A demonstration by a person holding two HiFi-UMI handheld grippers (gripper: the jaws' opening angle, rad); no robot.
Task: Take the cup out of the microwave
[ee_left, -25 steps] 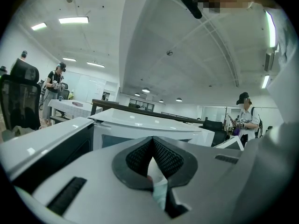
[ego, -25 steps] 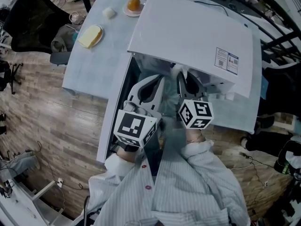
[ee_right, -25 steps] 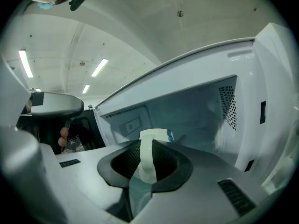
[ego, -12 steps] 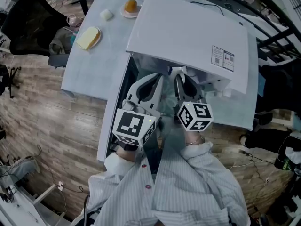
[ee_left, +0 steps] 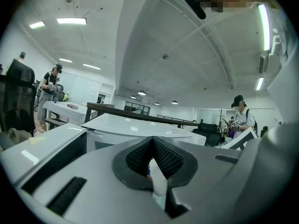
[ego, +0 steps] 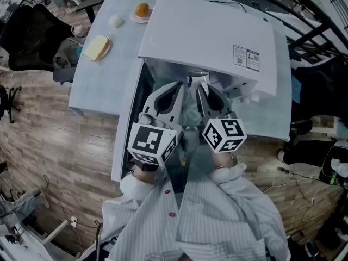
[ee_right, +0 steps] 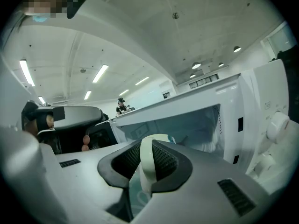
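Note:
The white microwave stands on a pale table, its door swung open to the left. At its mouth is the pale cup. My right gripper is shut on the cup's rim. In the right gripper view the cup wall is pinched between the dark pads, with the open cavity behind. My left gripper hovers just left of the cup and points level. Its pads meet at the tips with nothing clearly gripped.
On the table, left of the microwave, lie a plate of bread, a small white item and an orange item on a saucer. A dark chair stands on the wooden floor. A person stands far off.
My right gripper has risen a little with the cup, whose rim now shows at the microwave's mouth. The left gripper has stayed where it was.

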